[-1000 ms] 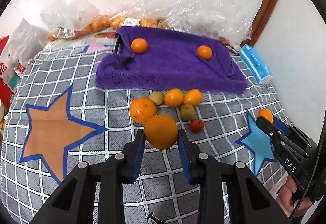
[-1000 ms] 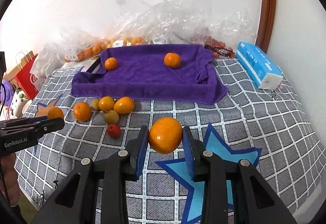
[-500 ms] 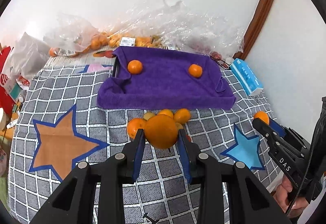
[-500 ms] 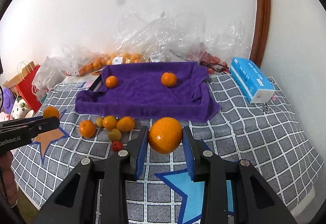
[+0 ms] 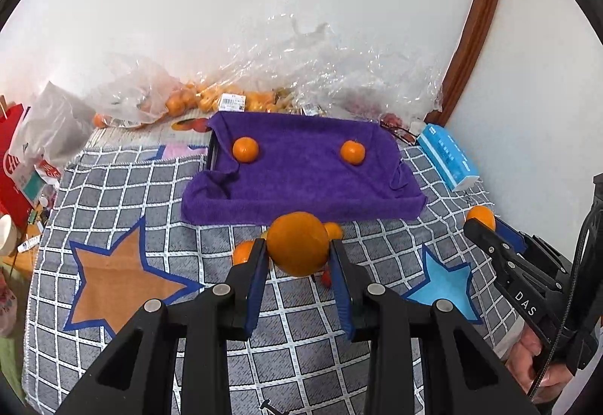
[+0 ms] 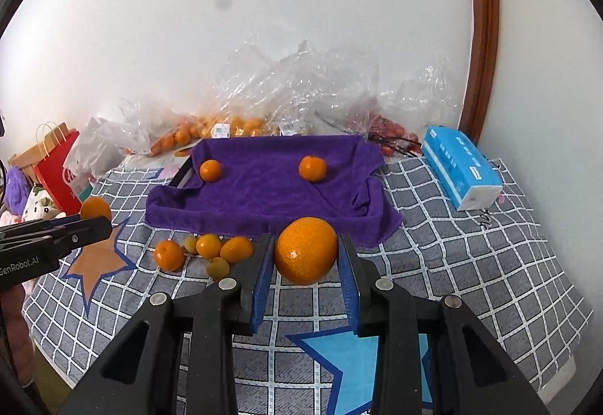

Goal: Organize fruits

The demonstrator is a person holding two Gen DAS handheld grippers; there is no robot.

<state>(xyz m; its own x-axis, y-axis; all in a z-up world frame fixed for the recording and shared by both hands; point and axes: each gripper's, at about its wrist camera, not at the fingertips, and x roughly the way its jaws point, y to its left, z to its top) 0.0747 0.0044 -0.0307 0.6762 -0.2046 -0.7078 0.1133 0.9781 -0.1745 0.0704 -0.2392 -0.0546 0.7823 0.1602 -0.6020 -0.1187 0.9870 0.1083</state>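
Left gripper (image 5: 297, 256) closed on a large orange (image 5: 297, 243), both blue pads pressed against its sides, fruit lifted clear of the checked cloth (image 5: 113, 189) with star patches. Right gripper (image 6: 305, 260) likewise clamped on a second large orange (image 6: 306, 250), pads tight to either flank, held above the cloth just in front of the purple towel (image 6: 264, 196). Seen also from the other side: left gripper at the left edge of the right wrist view with its orange peeking above the jaws, right gripper at the right edge of the left wrist view in the same way, gripped by a hand (image 5: 535, 366).

On the purple towel, draped over a tray, two small mandarins (image 6: 210, 170) well apart, one near the left rim, one right of centre. Between towel and grippers, a cluster of loose fruit (image 6: 209, 247) on the cloth: several small oranges and a couple of yellowish-green ones, touching or nearly so. Behind the towel, against the wall, clear plastic bags (image 6: 294, 91) with more fruit. Blue tissue pack (image 6: 461, 168) lying right of the towel.
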